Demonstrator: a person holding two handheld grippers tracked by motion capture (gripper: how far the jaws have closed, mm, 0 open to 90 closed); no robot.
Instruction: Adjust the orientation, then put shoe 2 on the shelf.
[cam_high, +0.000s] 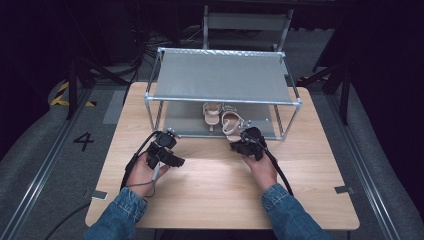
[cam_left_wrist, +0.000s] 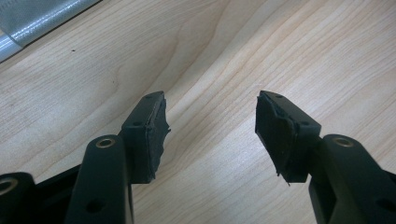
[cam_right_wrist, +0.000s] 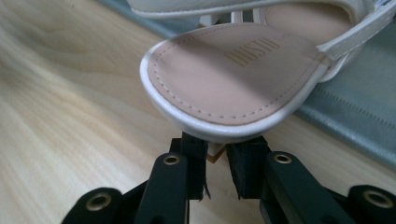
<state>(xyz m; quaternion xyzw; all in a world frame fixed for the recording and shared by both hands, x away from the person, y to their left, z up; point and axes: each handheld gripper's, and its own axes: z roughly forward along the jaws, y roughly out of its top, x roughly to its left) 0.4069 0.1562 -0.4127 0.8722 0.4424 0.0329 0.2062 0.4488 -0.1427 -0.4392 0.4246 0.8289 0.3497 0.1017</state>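
Wooden table (cam_high: 210, 175); sandal (cam_right_wrist: 233, 79) toe toward right tool (cam_right_wrist: 217, 170), lengthwise.

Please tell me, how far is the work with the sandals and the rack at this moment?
Done: one sandal already lies on the rack's lower shelf. In hand: the right gripper pinches the heel of the second sandal, whose heel end overhangs the shelf edge. The left gripper hangs open over the table. Left, probably: seating or removing this sandal; I cannot tell which.

Dark room; grey floor (cam_high: 60, 130) with a painted number 4 (cam_high: 83, 141)
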